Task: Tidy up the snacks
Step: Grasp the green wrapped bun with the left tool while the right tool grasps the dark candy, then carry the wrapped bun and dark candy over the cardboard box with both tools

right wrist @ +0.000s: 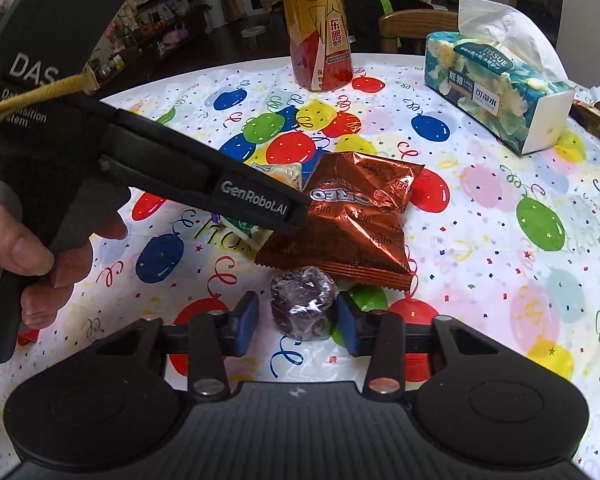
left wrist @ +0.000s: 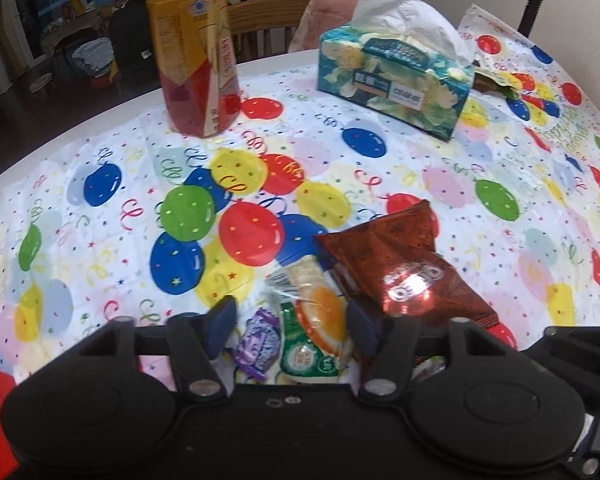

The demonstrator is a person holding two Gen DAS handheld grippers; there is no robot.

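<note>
At the bottom centre of the right wrist view the right gripper stands with its blue pads apart on either side of a dark foil-wrapped sweet, a gap showing on both sides, so nothing is clamped yet. Just beyond the sweet, mid-frame, lies the brown Oreo packet, its crimped lower edge almost touching the wrapper. If the pads close from here, I judge the right pad could catch that edge and drag the packet along.

In the left wrist view the left gripper sits low in the frame, pads likewise apart, straddling an orange-and-green snack pack with a small purple wrapped candy beside it near the left pad (whether the pads touch the pack I cannot tell). The same gripper reaches in from the left of the right view, over the pack and close to the Oreo packet. The two tools work close together, so a careless close or lift on one side may knock the other's target.

Further up, on the balloon-print tablecloth, a drink bottle stands upright at top centre and a tissue box sits at upper right, both well apart from the snacks and unlikely to be disturbed
</note>
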